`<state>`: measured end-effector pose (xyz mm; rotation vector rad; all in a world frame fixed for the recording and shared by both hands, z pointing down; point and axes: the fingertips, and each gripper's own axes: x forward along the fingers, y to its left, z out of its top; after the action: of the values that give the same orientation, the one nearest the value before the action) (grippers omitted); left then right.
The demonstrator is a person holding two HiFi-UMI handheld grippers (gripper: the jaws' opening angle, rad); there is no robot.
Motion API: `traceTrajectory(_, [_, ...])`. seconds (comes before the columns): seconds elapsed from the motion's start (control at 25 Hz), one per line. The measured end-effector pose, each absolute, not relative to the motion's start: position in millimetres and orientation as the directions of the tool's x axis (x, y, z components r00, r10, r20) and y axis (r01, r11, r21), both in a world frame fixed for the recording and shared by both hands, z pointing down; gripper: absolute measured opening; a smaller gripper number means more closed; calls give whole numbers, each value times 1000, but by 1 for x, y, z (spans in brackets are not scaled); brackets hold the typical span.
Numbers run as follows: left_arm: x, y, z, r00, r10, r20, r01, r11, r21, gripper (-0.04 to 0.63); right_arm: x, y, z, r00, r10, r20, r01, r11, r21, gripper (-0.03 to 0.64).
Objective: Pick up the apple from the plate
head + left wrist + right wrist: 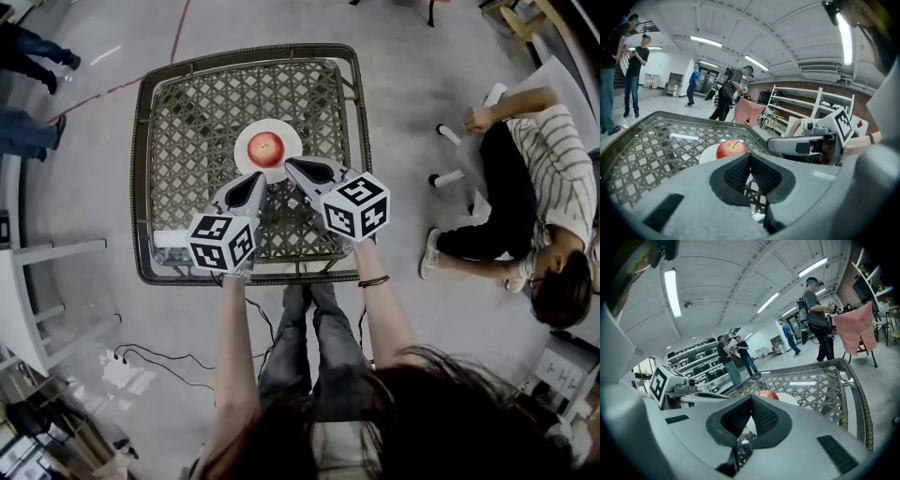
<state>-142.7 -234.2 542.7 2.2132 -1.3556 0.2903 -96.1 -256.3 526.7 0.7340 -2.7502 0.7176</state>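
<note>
A red apple point(266, 146) lies on a small white plate point(246, 141) near the middle of a wicker table point(150, 141). My left gripper point(260, 177) is just short of the plate's near edge, jaws shut with nothing between them. My right gripper point(290, 166) is beside it at the plate's near right edge, also shut and empty. In the left gripper view the apple point(731, 148) sits on the plate point(708, 154) just beyond the shut pads point(739, 173). In the right gripper view the apple point(768, 393) and plate point(790, 399) show past the shut pads point(764, 417).
A white strip point(171, 238) lies at the table's near left corner. A person point(525, 206) sits on the floor to the right of the table. Cables point(150, 361) trail on the floor at the near left. Several people stand around the room's far side.
</note>
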Motion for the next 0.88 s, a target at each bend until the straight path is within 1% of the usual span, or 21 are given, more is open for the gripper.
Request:
traceTrajectory(0.56, [-143, -238, 564, 465, -754, 464, -883, -356, 305, 11, -96, -262, 550, -858, -393, 331, -505, 766, -398, 9])
traceTrajectory(0.76, [-150, -242, 575, 418, -767, 487, -908, -336, 252, 11, -96, -265, 560, -860, -382, 339, -498, 775, -388, 9])
traceTrajectory(0.88, [-153, -245, 577, 411, -779, 474, -911, -344, 226, 12, -93, -268, 565, -858, -382, 342, -499, 777, -383, 9])
